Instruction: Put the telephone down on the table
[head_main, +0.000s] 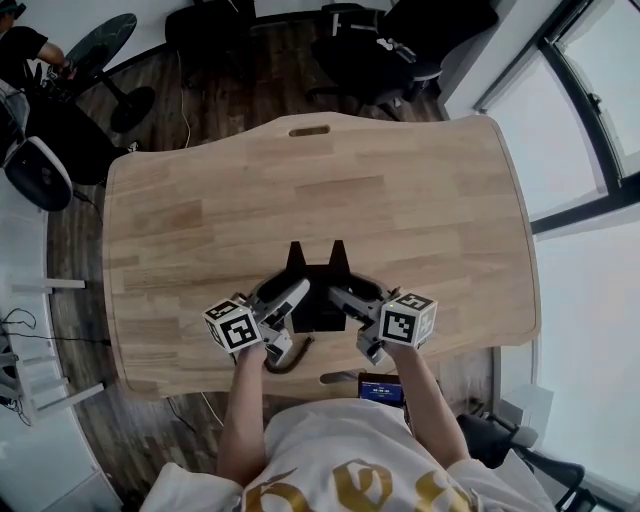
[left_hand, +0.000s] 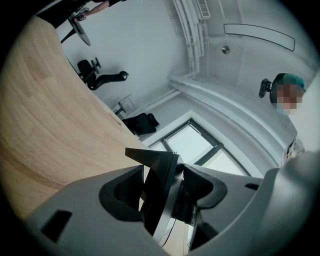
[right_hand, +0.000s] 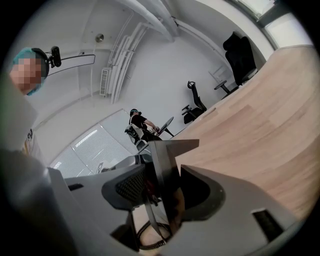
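Observation:
A black telephone (head_main: 318, 283) with two pointed corners at its far side is held over the front middle of the wooden table (head_main: 400, 200). My left gripper (head_main: 292, 299) clamps its left side and my right gripper (head_main: 343, 299) clamps its right side. In the left gripper view the telephone's thin black edge (left_hand: 159, 182) runs between the jaws of the left gripper (left_hand: 162, 176). The right gripper view shows the same for the telephone body (right_hand: 165, 170) and the right gripper (right_hand: 163, 176). A dark coiled cord (head_main: 293, 360) hangs near the front edge. Whether the telephone rests on the wood, I cannot tell.
Black office chairs (head_main: 385, 45) stand beyond the table's far side. A round dark side table (head_main: 100, 45) and a seated person (head_main: 25, 50) are at the far left. Windows (head_main: 590, 100) run along the right. A small device with a blue screen (head_main: 381, 389) sits below the front edge.

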